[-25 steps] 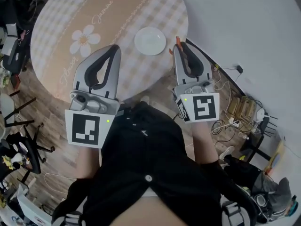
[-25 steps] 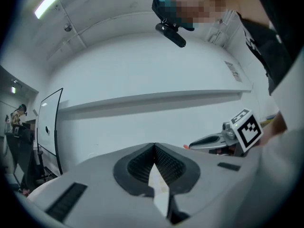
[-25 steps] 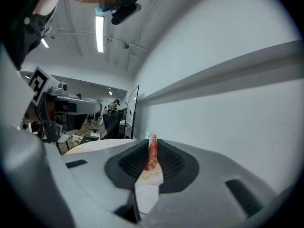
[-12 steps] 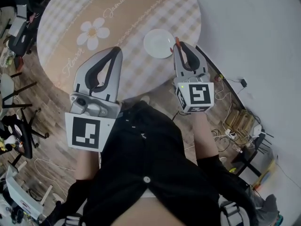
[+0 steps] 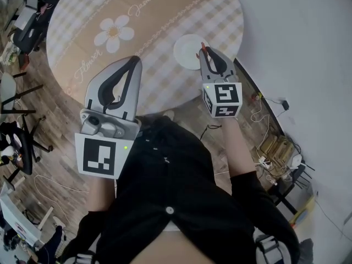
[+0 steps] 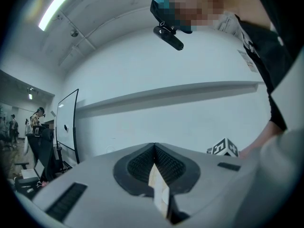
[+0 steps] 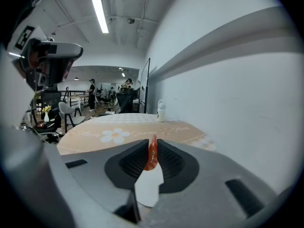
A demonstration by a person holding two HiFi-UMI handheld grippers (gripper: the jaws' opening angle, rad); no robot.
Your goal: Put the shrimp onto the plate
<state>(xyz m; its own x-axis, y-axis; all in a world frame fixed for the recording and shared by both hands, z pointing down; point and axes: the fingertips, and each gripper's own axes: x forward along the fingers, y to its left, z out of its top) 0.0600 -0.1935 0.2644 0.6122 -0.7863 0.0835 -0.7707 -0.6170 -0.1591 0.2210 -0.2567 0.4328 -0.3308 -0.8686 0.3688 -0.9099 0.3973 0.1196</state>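
Observation:
A small white plate (image 5: 187, 49) lies on the round checked table (image 5: 137, 32) near its right edge. My right gripper (image 5: 204, 54) is shut on an orange shrimp (image 5: 202, 48), and its tips hang over the plate's right rim. In the right gripper view the shrimp (image 7: 152, 156) stands upright, pinched between the dark pads, with the white plate (image 7: 148, 188) showing below the jaws. My left gripper (image 5: 133, 64) is shut with nothing in it, above the table's front edge. In the left gripper view the left gripper (image 6: 154, 147) points at a white wall.
A white lidded cup (image 7: 161, 113) stands at the table's far side. Chairs (image 5: 19, 142) crowd the floor on the left. Cables and a power strip (image 5: 275, 142) lie on the floor at the right, beside a white wall (image 5: 297, 37).
My right gripper has carried the shrimp forward and left, from beside the plate to over its right rim. The left gripper has held its place.

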